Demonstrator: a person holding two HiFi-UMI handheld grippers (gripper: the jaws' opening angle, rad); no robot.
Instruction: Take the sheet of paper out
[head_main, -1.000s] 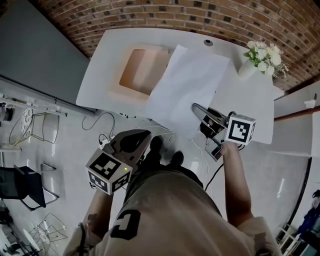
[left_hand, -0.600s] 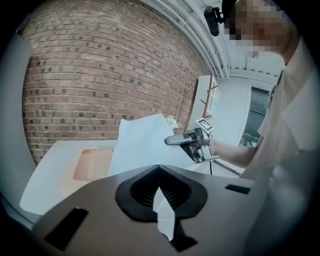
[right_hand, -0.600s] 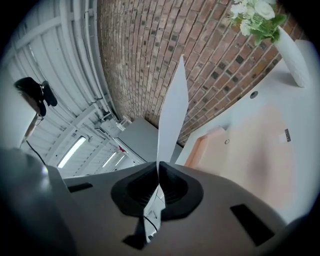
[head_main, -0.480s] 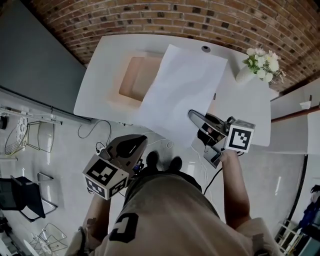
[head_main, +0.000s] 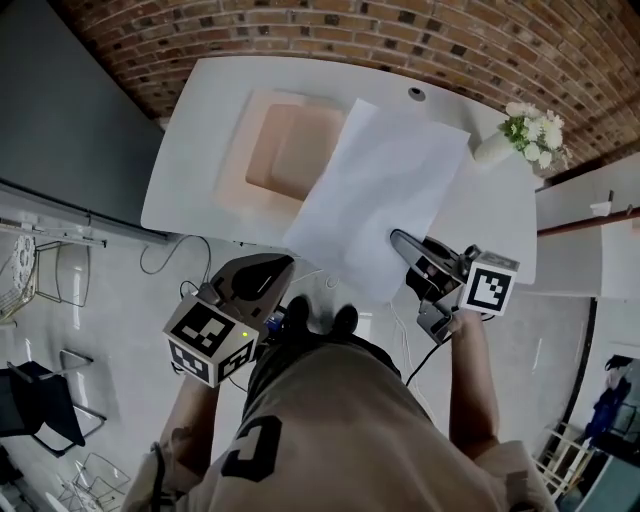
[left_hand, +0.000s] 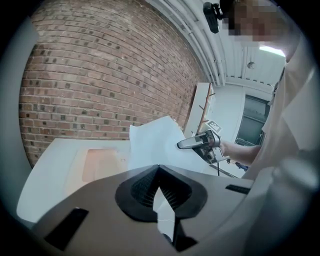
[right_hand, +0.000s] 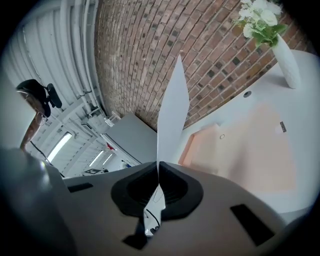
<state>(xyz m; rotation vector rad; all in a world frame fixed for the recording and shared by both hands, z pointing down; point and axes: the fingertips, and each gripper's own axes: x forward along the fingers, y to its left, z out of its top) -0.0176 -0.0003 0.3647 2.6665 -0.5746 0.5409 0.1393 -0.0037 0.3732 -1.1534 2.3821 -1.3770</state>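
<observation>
A white sheet of paper (head_main: 380, 190) hangs above the white table (head_main: 200, 130), slanting over the right edge of a peach folder (head_main: 270, 150). My right gripper (head_main: 397, 240) is shut on the sheet's near right edge. In the right gripper view the sheet (right_hand: 172, 115) rises edge-on from the closed jaws (right_hand: 159, 167), with the folder (right_hand: 245, 150) flat behind it. My left gripper (head_main: 278, 265) is below the table's front edge, apart from the sheet, and shut on nothing. In the left gripper view its jaws (left_hand: 159, 167) meet, and the sheet (left_hand: 155, 142) is ahead.
A white vase of flowers (head_main: 520, 130) stands at the table's far right corner and shows again in the right gripper view (right_hand: 280, 45). A brick wall runs behind the table. Cables (head_main: 200, 260) lie on the floor on the left, beside a dark chair (head_main: 40, 400).
The right gripper has drifted a little with the sheet still in its jaws. The left gripper has shifted sideways below the table's front edge and stays shut.
</observation>
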